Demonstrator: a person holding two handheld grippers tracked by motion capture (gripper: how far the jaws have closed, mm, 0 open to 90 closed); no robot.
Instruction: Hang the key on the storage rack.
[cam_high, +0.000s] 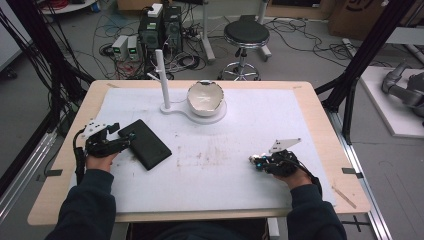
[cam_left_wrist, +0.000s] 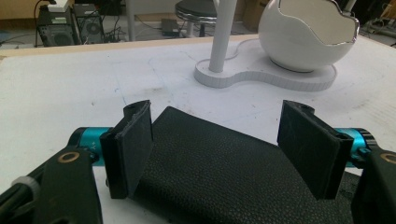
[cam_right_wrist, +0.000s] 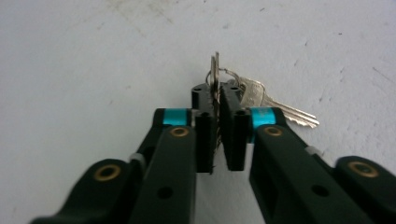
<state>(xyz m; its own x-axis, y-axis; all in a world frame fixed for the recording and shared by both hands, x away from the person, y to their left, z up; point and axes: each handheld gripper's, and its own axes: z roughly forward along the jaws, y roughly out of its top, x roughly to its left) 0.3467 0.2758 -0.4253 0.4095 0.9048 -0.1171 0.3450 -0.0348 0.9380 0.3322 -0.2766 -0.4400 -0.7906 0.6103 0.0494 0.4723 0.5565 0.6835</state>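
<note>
A black leather wallet (cam_high: 146, 144) lies flat on the white mat, left of the middle. My left gripper (cam_high: 126, 138) stands open at its near-left end, and in the left gripper view the wallet (cam_left_wrist: 210, 172) lies between the two wide-apart pads (cam_left_wrist: 133, 144) of the gripper (cam_left_wrist: 217, 135); whether they touch it I cannot tell. At the right, near the front edge, my right gripper (cam_high: 254, 161) is low over the mat. In the right gripper view this gripper (cam_right_wrist: 215, 91) is shut on a bunch of silver keys (cam_right_wrist: 280, 109), with the ring and one key pinched upright between the pads.
A white stand with an upright pole (cam_high: 162, 80) and a white egg-shaped bowl (cam_high: 205, 97) sits at the back middle of the mat. The wooden table edge (cam_high: 325, 130) frames the mat. A stool (cam_high: 245, 37) and computer boxes stand on the floor beyond.
</note>
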